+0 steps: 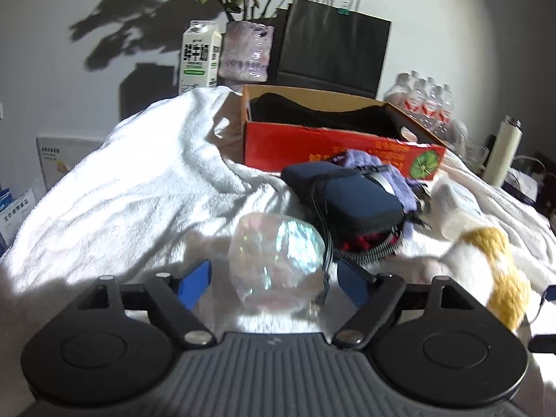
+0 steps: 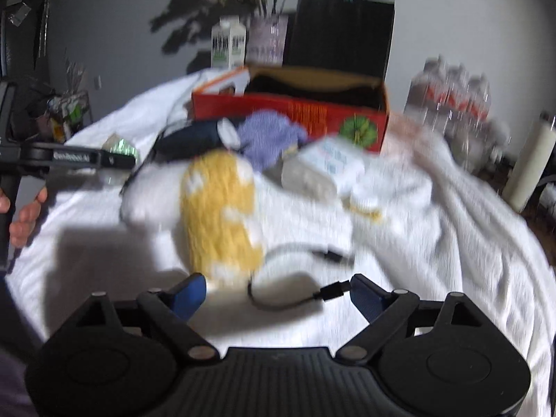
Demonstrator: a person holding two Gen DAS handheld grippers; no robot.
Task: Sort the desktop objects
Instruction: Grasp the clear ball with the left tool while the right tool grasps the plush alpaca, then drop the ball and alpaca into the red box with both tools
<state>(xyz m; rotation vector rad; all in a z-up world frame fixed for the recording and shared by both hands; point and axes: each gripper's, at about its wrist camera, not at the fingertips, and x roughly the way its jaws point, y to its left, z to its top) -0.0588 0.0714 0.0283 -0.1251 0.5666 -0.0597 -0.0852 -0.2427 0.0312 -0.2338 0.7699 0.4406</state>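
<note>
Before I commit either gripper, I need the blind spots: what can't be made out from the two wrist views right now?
- Red box interior: both views, dark, walls hide the contents.
- Iridescent cup: left wrist, whether the blue fingers touch it is unclear.
- Yellow-and-white sock: right wrist, motion blur; cut off in the left view.
- White bottle: label blurred, unreadable.
- Black cable: far end lost under the sock.

A box sits on the towel, with a carton, vase and bag behind it. Before the box lies a pouch, a glass cup nearer still, a plush toy to their right.
</note>
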